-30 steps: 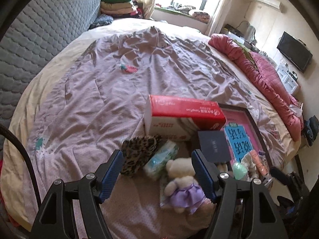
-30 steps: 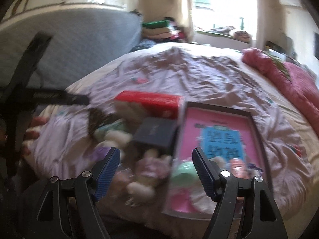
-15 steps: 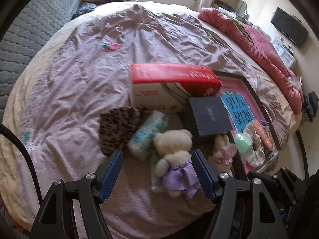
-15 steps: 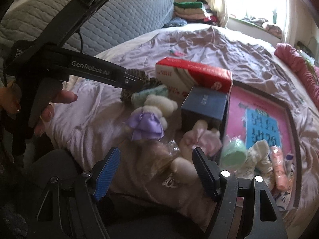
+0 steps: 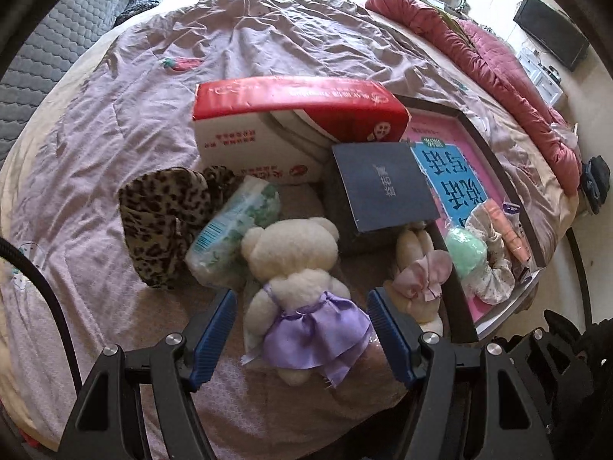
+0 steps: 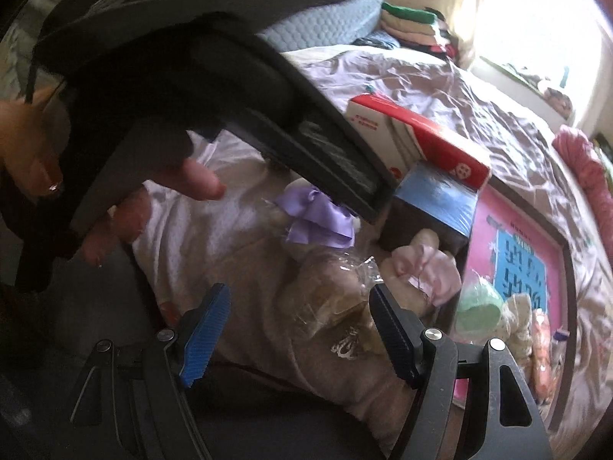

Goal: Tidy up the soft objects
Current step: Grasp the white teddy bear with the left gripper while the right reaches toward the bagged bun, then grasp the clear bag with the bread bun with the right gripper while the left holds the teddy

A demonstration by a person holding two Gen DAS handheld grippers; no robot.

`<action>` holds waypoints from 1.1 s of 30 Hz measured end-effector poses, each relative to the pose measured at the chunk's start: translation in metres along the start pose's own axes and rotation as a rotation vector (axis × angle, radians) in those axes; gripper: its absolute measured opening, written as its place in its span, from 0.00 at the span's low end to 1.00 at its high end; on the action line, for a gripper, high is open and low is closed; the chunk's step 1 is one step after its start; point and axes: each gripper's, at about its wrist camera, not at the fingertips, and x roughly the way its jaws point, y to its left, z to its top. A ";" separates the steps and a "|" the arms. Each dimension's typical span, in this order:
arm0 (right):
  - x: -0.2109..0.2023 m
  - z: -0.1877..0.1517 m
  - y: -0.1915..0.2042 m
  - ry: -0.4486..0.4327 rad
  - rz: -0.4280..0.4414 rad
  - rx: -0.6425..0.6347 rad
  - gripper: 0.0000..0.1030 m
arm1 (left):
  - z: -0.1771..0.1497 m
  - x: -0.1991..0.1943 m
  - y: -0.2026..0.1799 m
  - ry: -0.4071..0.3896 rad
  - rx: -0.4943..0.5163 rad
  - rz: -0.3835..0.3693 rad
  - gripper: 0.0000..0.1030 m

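Note:
A cream teddy bear in a purple dress lies on the bed, its lower half between the open fingers of my left gripper, not clamped. A smaller plush with a pink bow lies to its right, by a black-framed pink tray holding a mint pom-pom and a scrunchie. My right gripper is open over crinkled clear plastic, with the pink-bow plush beyond its right finger. The purple dress shows past the left tool body.
A red-and-white tissue box and a dark blue box stand behind the toys. A leopard-print pouch and a green-white wipes pack lie left. A red quilt runs along the bed's right edge. The left tool and hand fill the right view's upper left.
My left gripper has moved forward and down so its fingers now flank the teddy bear. My right gripper has moved closer to the plastic and the pink-bow plush; the left tool now looms larger.

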 end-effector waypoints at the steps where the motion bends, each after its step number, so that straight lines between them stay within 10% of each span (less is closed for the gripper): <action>1: 0.002 -0.001 0.003 -0.001 -0.003 -0.022 0.74 | 0.000 0.002 0.000 0.003 -0.001 -0.001 0.68; 14: 0.035 0.000 0.012 -0.008 -0.061 -0.232 0.74 | -0.001 0.019 0.017 0.026 -0.060 -0.062 0.60; 33: 0.047 0.005 -0.041 -0.026 -0.003 -0.099 0.45 | 0.000 0.019 0.024 -0.017 -0.073 -0.099 0.45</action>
